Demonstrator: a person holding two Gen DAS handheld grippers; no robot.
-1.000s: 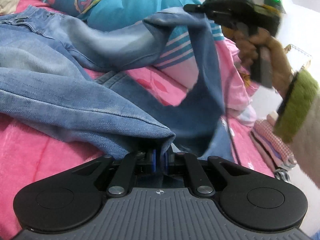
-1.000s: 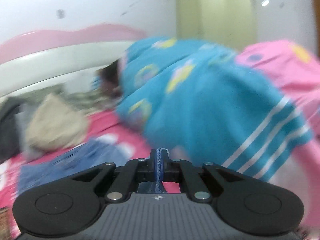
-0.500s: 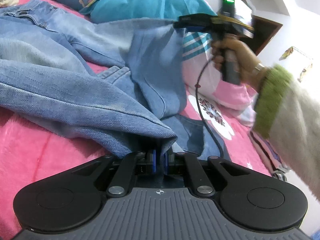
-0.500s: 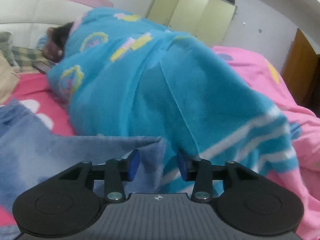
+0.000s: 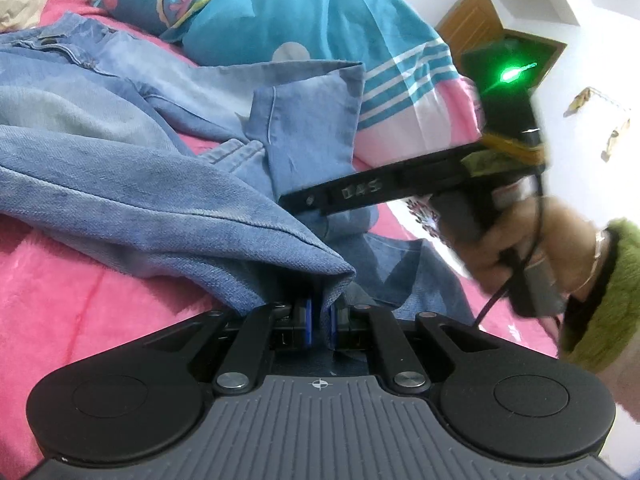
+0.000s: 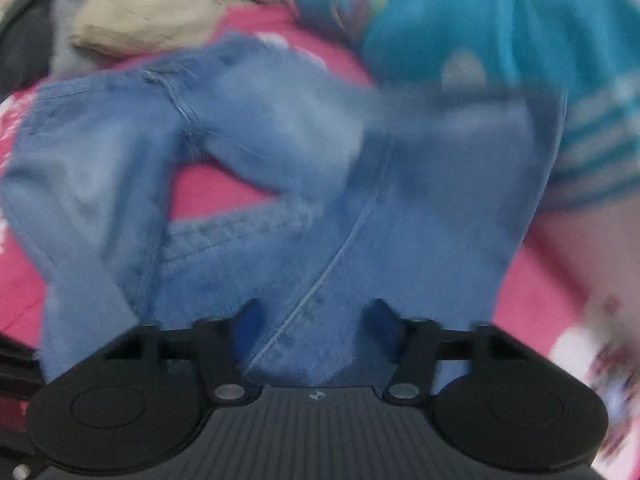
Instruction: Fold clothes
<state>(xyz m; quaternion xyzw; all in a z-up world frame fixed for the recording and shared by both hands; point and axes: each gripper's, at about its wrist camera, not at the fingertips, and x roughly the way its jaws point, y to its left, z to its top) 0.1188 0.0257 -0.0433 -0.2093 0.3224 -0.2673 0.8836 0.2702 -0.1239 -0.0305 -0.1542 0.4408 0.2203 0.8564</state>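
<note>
Right gripper has released the jeans (jaws wide); left gripper stays clenched on them.

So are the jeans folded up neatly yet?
No. The jeans lie rumpled across the pink blanket, legs apart. The left gripper pinches one hem.

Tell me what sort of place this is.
Most likely a bedroom: jeans lie on a pink fleece bedspread, a teal patterned blanket is heaped behind, and a wooden door shows.
</note>
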